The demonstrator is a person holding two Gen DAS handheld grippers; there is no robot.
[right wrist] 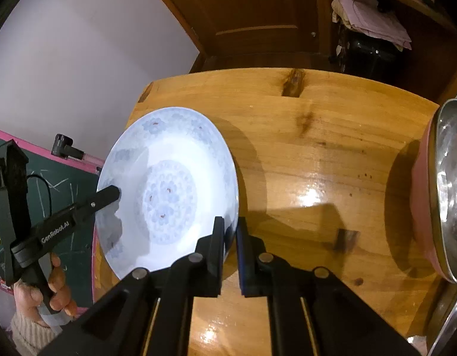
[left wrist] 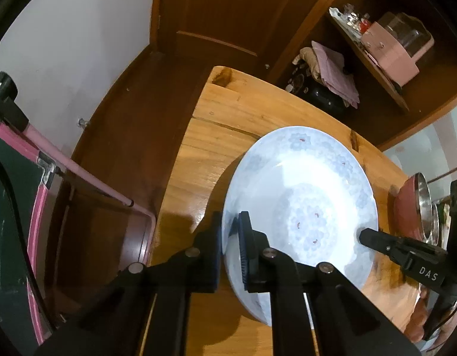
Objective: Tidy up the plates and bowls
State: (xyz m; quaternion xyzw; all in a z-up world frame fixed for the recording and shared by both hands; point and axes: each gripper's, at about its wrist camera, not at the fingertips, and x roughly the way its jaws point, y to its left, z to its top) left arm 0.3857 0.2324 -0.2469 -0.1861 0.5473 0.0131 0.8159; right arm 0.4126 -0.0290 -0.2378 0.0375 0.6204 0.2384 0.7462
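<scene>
You have the left gripper (left wrist: 229,234) and right gripper (right wrist: 229,231) each clamped on opposite rims of the patterned plate (left wrist: 299,207), near the table's (right wrist: 302,136) left edge. Next, lift both evenly.

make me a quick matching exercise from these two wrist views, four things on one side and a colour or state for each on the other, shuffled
Things:
1. plate
2. left gripper
3. bowl
4. table

States:
A. steel inside, pink outside, at the table's right edge
B. bare glossy wood
C. white with a pale blue flower pattern, clamped at two opposite rim points
D. jaws shut on the plate's rim

Pairs: 1-C, 2-D, 3-A, 4-B. The right gripper grips the opposite rim.
</scene>
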